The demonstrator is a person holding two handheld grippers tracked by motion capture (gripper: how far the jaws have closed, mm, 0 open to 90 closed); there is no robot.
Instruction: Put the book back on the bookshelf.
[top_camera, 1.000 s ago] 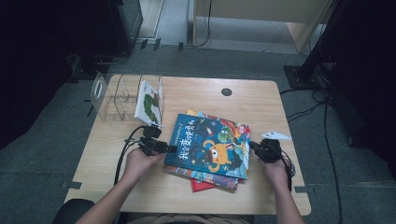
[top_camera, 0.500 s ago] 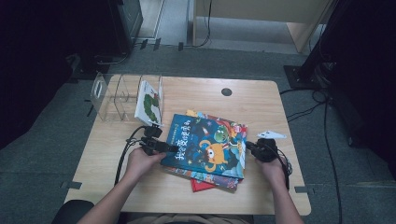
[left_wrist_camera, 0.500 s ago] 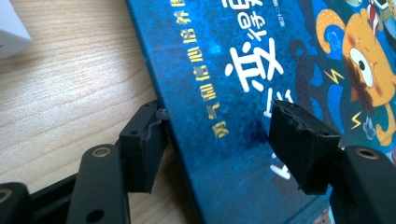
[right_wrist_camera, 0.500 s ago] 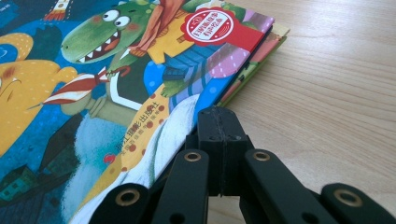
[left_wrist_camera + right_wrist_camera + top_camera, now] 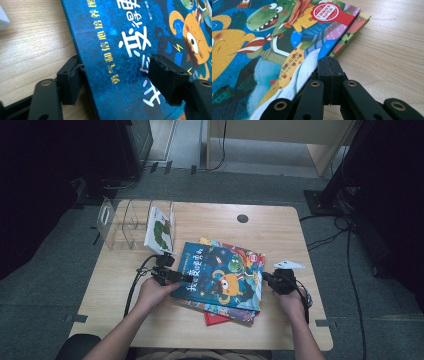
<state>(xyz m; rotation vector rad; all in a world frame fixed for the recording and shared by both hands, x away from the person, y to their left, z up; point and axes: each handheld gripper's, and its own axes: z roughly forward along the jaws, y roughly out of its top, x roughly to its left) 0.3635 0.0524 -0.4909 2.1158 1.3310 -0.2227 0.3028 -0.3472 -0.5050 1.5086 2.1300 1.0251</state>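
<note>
Since the earlier high views, the blue picture book (image 5: 220, 277) has been sliding slightly toward the person's left, and the left gripper's (image 5: 186, 278) fingers have just been opening around its edge.

High view: the book is lying on top of a small stack of books (image 5: 227, 312) in the middle of the desk (image 5: 280, 230), its long axis running between the two hands. The left gripper is sitting at its left edge, the right gripper (image 5: 265, 278) at its right edge. A clear rack (image 5: 122, 222) holding one upright book (image 5: 160, 230) is standing behind the left hand (with bare desk between).

Left gripper view: the fingers are standing apart, one (image 5: 71, 82) beside the book's edge over the desk, the other (image 5: 167, 77) hovering over the cover, neither pressing.

Right gripper view: the fingers (image 5: 329, 75) are pressed together, empty, their tips touching the book's near edge; open desk is stretching away to the right.
</note>
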